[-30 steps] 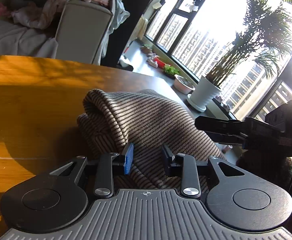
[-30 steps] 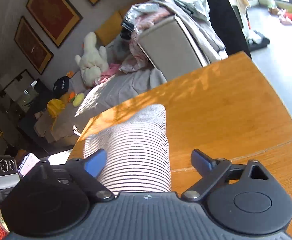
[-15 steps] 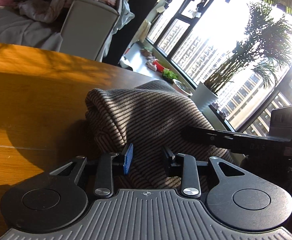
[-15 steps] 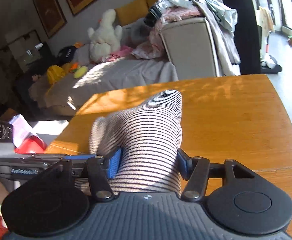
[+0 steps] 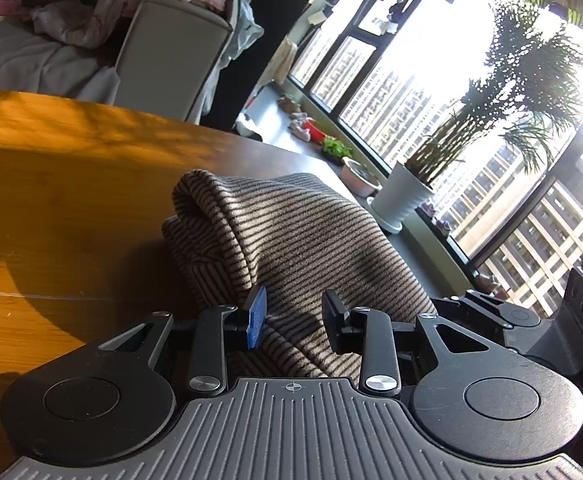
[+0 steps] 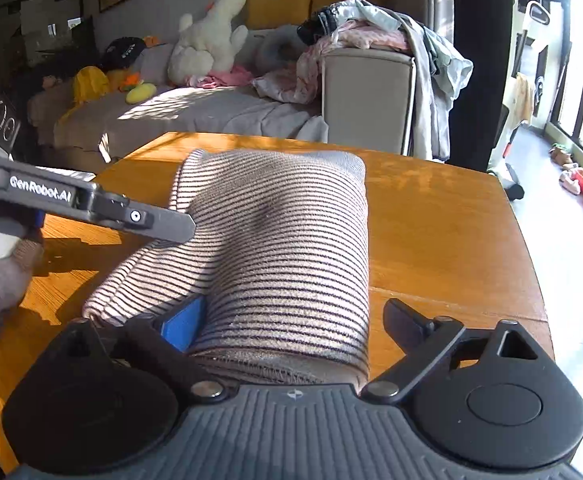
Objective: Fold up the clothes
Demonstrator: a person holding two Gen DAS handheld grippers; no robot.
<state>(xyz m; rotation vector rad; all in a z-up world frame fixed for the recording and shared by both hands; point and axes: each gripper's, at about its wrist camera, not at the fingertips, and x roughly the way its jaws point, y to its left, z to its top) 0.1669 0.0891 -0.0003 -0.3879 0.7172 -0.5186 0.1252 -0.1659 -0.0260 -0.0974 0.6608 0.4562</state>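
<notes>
Wooden table [image 6: 443, 240]: sunlit, bears all listed items.
Striped garment [image 6: 287, 248]: folded into a thick bundle, lying on the table's near half.
Left gripper [image 5: 293, 316]: clenched on a fold of the garment's edge.
Right gripper [image 6: 291, 324]: jaws opening; garment between them, blue pad [image 6: 183, 326] touching cloth, black fingertip clear.

A white plush toy [image 6: 207, 40] is sitting on the sofa [image 6: 195, 112], beside heaped laundry [image 6: 371, 32]. A potted palm [image 5: 471, 152] is standing well right of the sofa, at the window.
</notes>
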